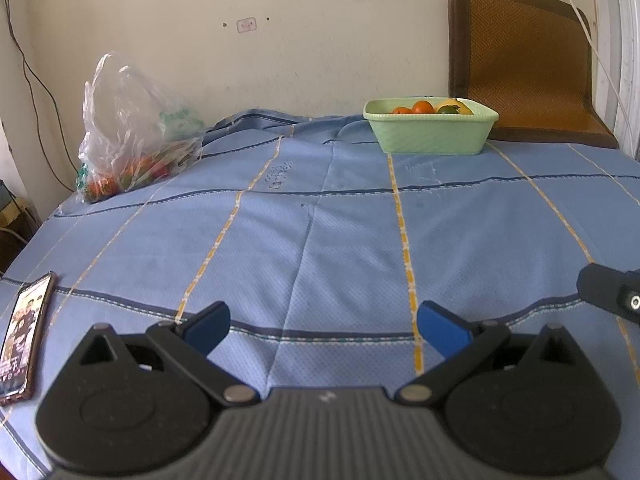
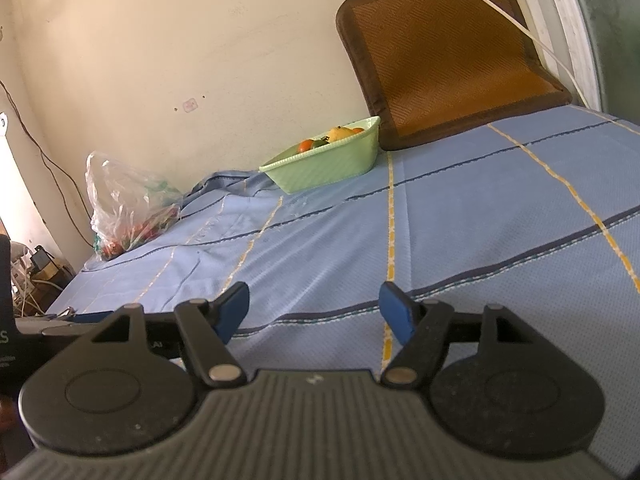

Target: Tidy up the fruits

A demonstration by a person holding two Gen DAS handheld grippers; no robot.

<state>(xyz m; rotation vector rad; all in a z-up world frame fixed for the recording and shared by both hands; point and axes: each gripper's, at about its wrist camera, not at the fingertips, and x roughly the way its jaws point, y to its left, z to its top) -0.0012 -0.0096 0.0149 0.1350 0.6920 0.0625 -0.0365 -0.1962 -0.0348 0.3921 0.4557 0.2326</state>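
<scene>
Both the left gripper [image 1: 322,330] and right gripper [image 2: 314,308] hover spread apart, empty, over bare blue cloth [image 1: 320,232]; green basket [image 1: 430,136] and plastic bag [image 1: 132,132] sit against the far wall.

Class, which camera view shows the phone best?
The left wrist view: the phone lies at its left edge on the blue cloth, screen lit. The right wrist view does not show it.
</scene>
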